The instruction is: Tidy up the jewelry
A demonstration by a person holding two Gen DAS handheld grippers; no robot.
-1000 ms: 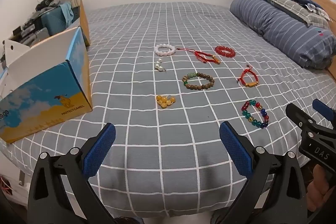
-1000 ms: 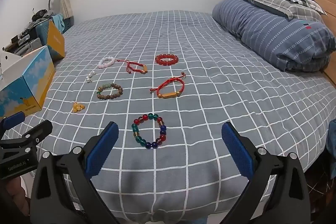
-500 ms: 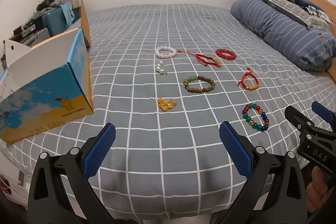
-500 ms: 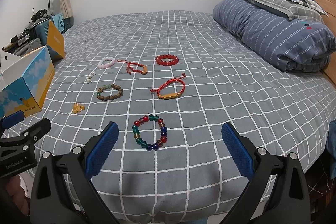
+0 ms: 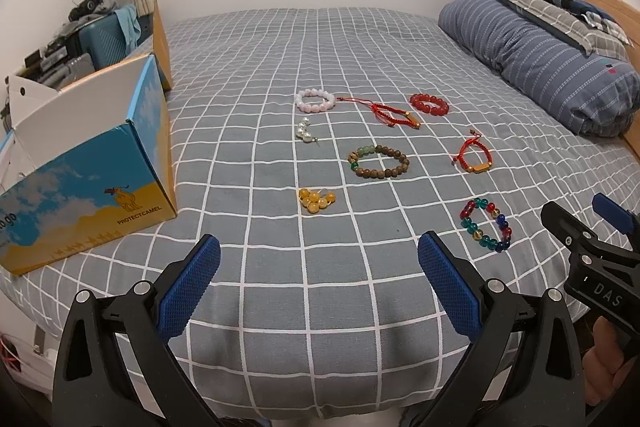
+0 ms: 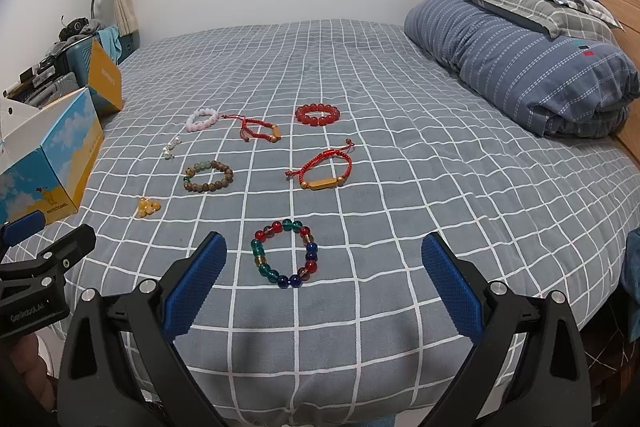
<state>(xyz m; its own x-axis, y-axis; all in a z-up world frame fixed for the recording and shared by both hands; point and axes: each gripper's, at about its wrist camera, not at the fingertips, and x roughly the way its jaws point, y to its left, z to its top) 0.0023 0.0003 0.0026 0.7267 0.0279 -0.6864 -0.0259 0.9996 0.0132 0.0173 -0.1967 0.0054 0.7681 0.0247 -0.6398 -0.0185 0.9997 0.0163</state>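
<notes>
Near the bed's (image 6: 400, 187) foot edge lies the multicoloured bead bracelet (image 6: 285, 253), other jewelry spaced apart beyond, presumably for single picking. Left gripper (image 5: 319, 277) and right gripper (image 6: 324, 279) hover spread, empty; open box (image 5: 86, 163) waits at left edge.

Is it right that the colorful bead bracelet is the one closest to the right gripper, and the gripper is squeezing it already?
Not quite. The colorful bead bracelet is the closest one to the right gripper, but the gripper isn't squeezing it. The right wrist view shows the jaws wide open, with the bracelet lying loose on the bed.
</notes>
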